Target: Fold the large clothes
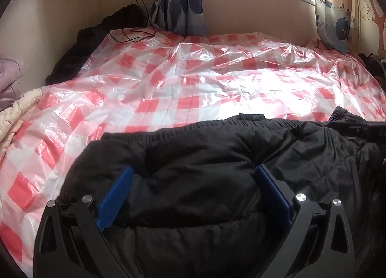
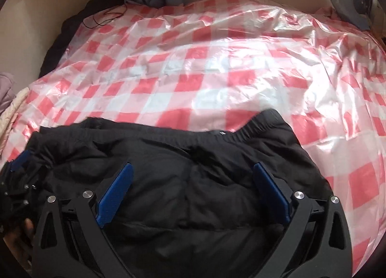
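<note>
Both my left gripper [image 1: 193, 176] and right gripper [image 2: 191, 174] hang spread wide, empty, over the black padded jacket [image 2: 183, 157] at six o'clock on the checked plastic sheet [image 1: 193, 80]. It looks puffy, light, slippery; I'd pinch the elastic hem [image 2: 205, 134] toward twelve.

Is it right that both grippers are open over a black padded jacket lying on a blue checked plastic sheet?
Not quite: the plastic sheet is red and white checked, as both wrist views show. The left gripper and right gripper are indeed open over the black padded jacket.
</note>
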